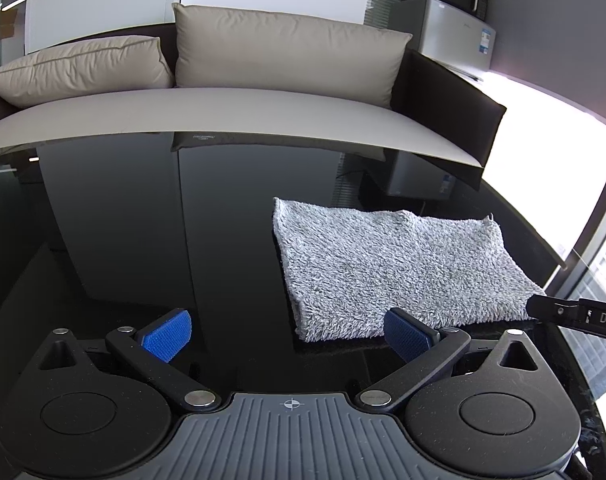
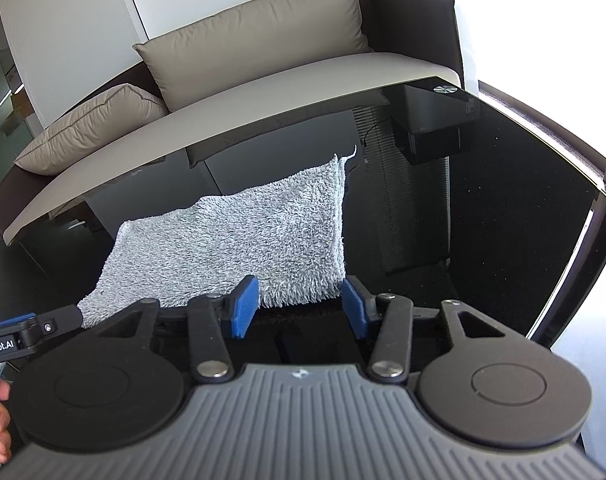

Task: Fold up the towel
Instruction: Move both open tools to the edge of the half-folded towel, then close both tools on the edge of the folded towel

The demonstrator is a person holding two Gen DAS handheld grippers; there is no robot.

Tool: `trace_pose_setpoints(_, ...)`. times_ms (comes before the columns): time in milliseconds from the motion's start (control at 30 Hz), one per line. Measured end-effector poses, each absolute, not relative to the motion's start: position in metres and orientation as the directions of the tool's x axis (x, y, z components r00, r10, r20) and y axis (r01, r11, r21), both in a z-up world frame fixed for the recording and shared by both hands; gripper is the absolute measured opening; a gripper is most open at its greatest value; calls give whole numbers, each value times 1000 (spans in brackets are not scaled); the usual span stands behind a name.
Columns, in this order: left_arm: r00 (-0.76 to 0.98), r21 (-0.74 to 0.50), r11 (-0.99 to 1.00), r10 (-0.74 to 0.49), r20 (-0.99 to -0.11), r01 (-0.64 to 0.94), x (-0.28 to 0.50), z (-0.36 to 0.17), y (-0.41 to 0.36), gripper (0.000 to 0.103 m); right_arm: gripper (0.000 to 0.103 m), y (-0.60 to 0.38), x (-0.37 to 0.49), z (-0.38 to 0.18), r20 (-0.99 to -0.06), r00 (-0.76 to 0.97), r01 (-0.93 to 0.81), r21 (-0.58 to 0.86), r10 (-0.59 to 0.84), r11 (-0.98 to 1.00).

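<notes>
glossy black table (image 1: 143, 220) fronts a beige sofa (image 1: 263, 108). we find the grey towel (image 1: 391, 268) lying folded on it. left gripper (image 1: 287, 336) spread wide, empty, beside the towel's near edge. right gripper (image 2: 301, 310) half-spread, pads straddling the near corner, not pressing.

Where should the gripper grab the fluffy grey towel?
Take the towel by its near right corner, coming from the near edge. That corner lies between the right gripper pads, and the layered edges meet there, so both layers lift together.
</notes>
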State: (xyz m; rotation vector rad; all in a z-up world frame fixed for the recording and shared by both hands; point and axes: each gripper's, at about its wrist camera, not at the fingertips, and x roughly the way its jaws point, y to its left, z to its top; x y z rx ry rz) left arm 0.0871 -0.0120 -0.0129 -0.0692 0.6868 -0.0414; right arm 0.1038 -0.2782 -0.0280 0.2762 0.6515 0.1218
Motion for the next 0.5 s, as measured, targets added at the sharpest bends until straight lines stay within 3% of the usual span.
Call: trace_pose_setpoints(500,759,-92,995,-93,-645,43,89,-16,-16,83,32,-286,106,-31,-586,784,12,346,206,938)
